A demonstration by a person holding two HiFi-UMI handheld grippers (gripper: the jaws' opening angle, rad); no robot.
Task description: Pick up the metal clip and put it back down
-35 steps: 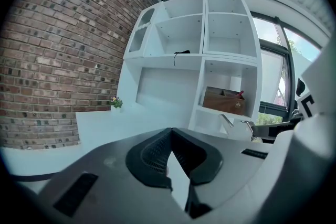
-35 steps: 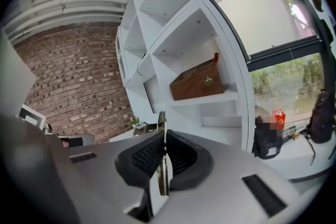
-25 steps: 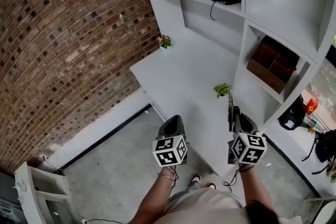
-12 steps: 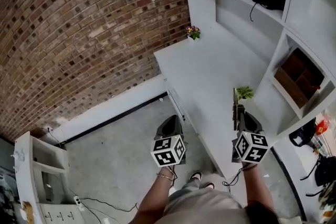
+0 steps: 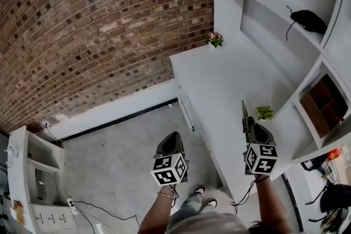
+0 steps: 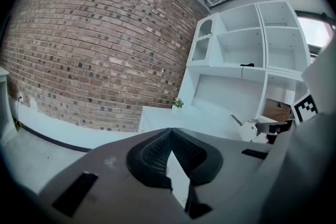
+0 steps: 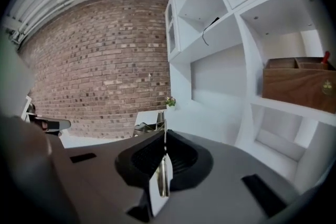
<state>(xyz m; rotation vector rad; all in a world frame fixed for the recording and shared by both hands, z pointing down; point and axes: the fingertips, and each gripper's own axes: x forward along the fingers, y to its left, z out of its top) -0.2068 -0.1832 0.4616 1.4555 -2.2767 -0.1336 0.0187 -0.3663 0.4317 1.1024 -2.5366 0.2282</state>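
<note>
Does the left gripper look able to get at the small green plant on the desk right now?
Probably not easily: the left gripper hangs over the floor off the desk, jaws together, and the right gripper, shut on the metal clip, sits between it and the small green plant.

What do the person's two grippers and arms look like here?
Both the left gripper and right gripper are grey wedge-shaped shells with black ribbed pads lining the jaws. Each carries a white cube printed with black square markers. A thin bracelet sits on the left wrist; a thin dark cable hangs below the right one. Forearms are unsleeved.
</note>
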